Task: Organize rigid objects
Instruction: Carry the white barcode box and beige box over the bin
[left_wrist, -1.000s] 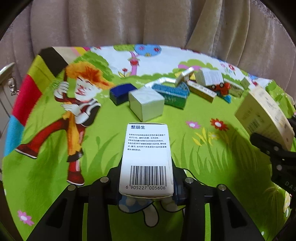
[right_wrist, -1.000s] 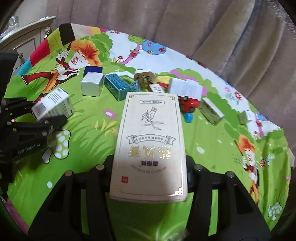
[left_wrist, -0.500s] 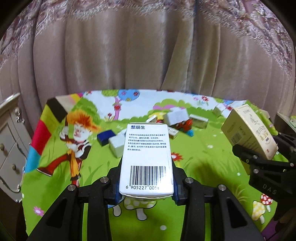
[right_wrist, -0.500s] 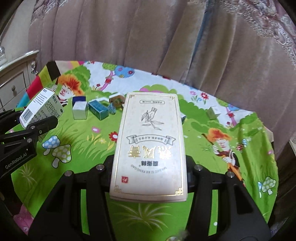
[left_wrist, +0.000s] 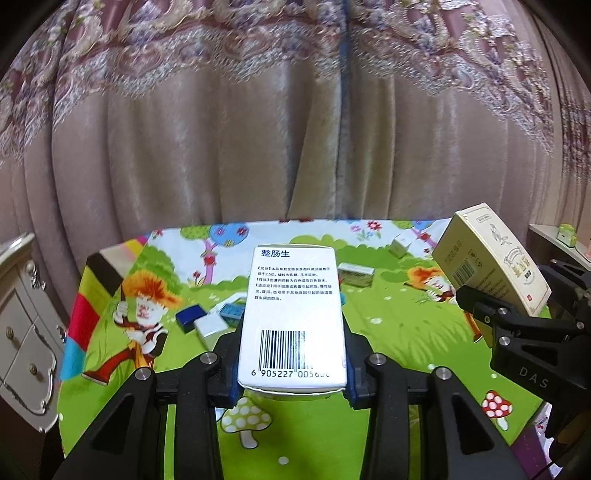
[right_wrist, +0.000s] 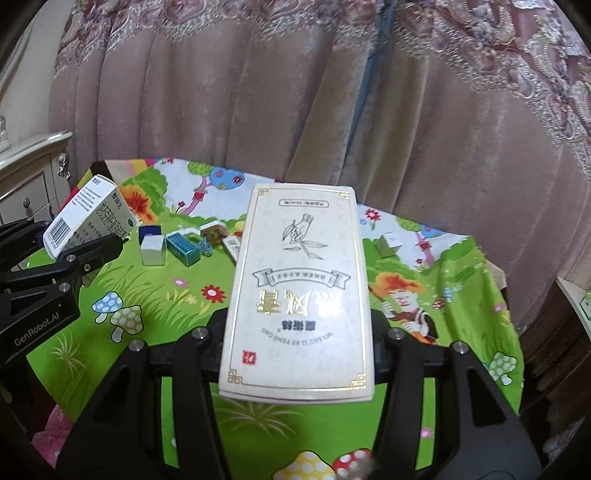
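- Both grippers have risen and tipped back since a second ago: the cartoon tablecloth (left_wrist: 388, 325) that filled the views then now sits low, with the pleated curtain (left_wrist: 295, 147) taking the upper half of each picture.
- The left gripper (left_wrist: 291, 373) is clenched on the white barcode box (left_wrist: 293, 317), pinched near its barcoded end, so most of the box juts forward past the fingers.
- The right gripper (right_wrist: 297, 354) grasps the cream gold-trimmed box (right_wrist: 299, 295) the same way, by its near end, flat face up; from the left wrist this box shows up at the right edge, held clear above the cloth.
- The remaining boxes lie on the cloth: a dark blue box (right_wrist: 150, 230), a small white box (right_wrist: 152, 250) and a teal box (right_wrist: 183, 249) huddle together, with a pale box (right_wrist: 388, 243) well apart to the right.
- Risk, as I judge it: each box is held at one end only, so a quick swing or wrist roll could let the long free end pivot or slide out of the pads.
- The two held boxes hang near each other; bringing the hands together carelessly could knock one against the other gripper.
- Thin cardboard may crush if the squeeze tightens.
- No tray or target spot is visible, so I cannot tell where the boxes are headed; setting them down blind could topple the huddled group.
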